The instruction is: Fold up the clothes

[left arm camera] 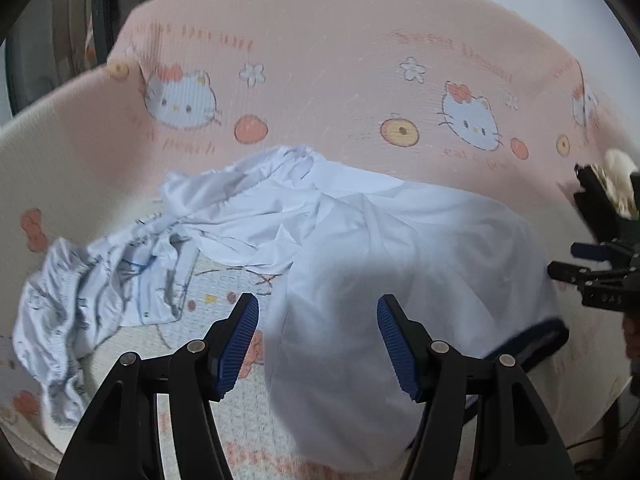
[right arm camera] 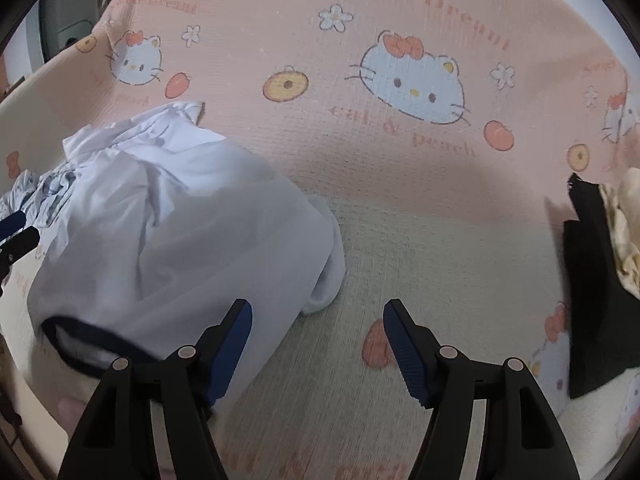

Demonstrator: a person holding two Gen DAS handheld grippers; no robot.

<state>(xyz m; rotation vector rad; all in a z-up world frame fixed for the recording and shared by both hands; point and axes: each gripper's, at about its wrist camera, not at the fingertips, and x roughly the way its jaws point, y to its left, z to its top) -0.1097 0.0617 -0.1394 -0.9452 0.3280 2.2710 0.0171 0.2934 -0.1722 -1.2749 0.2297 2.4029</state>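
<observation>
The left gripper hangs over the near part of a white garment, its blue-padded fingers spread wide with nothing between them. The right gripper is likewise released, poised above bare blanket just beside the garment's right edge. The white garment lies rumpled on the blanket's left half, its dark-trimmed hem nearest. Left of it sits a crumpled printed cloth. At the far right lie a black folded item and something cream-coloured, too blurred to identify. Beyond, the blanket's print reads "cat & peach" and, probably, "Sweet Dream".
</observation>
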